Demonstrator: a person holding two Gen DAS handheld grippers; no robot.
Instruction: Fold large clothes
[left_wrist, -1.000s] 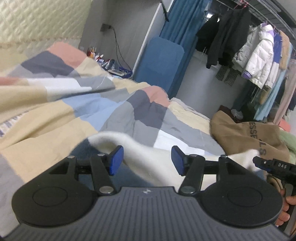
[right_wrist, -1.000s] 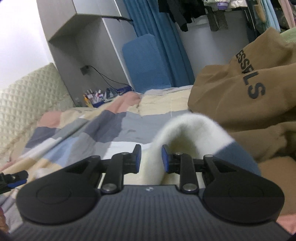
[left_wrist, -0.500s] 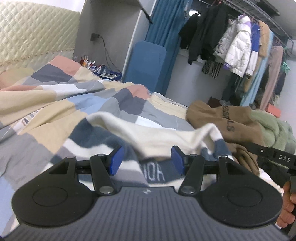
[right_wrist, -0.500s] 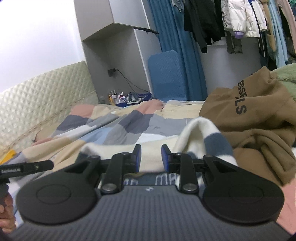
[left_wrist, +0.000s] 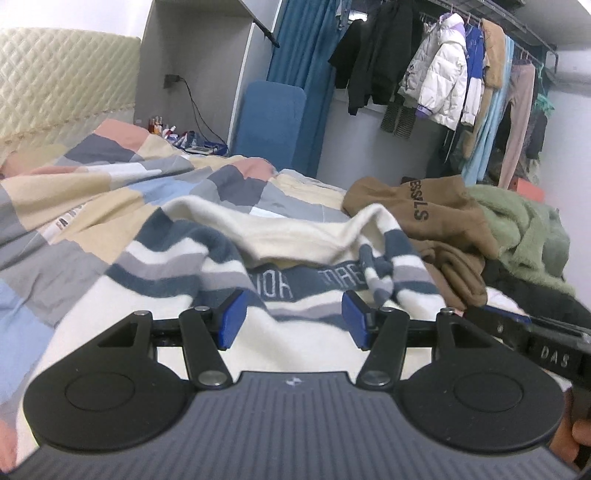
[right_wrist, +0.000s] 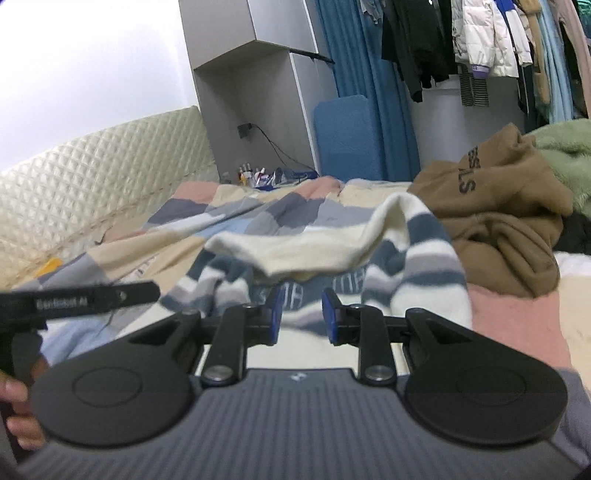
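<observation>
The left gripper (left_wrist: 293, 319) hangs low over the near part of the striped sweater (left_wrist: 295, 236), its two blue pads spread wide with only flat cloth showing through the gap and nothing pinched. The right gripper (right_wrist: 303, 317) holds its pads closer together, yet a clear gap remains and they press on nothing. In the left view its side bar enters from the right edge and carries the white letters "DAS" (left_wrist: 552, 360). In the right view the left gripper's bar bears a white label (right_wrist: 61, 302) too blurred to read. A hand (right_wrist: 18, 410) grips that tool's handle.

The one sweater lies spread on the patchwork quilt (left_wrist: 110, 192), cream with dark blue and grey stripes. Its far part is folded over towards the grippers as a plain cream flap. Under the flap's edge runs a blue band of pale letters, upside down and partly covered, so it cannot be read whole.

The sweater's right sleeve touches a pile of at least three garments: a brown hoodie (left_wrist: 424, 210) printed with dark letters of which "ESS" and "LS" show, a fluffy green piece (left_wrist: 524, 232) and something black (left_wrist: 535, 295). To the left of the sweater and beyond it the quilt lies open up to the quilted headboard (left_wrist: 62, 92).

Farther off stand a blue padded board (left_wrist: 271, 122) and a rail of hanging clothes (left_wrist: 491, 74).
</observation>
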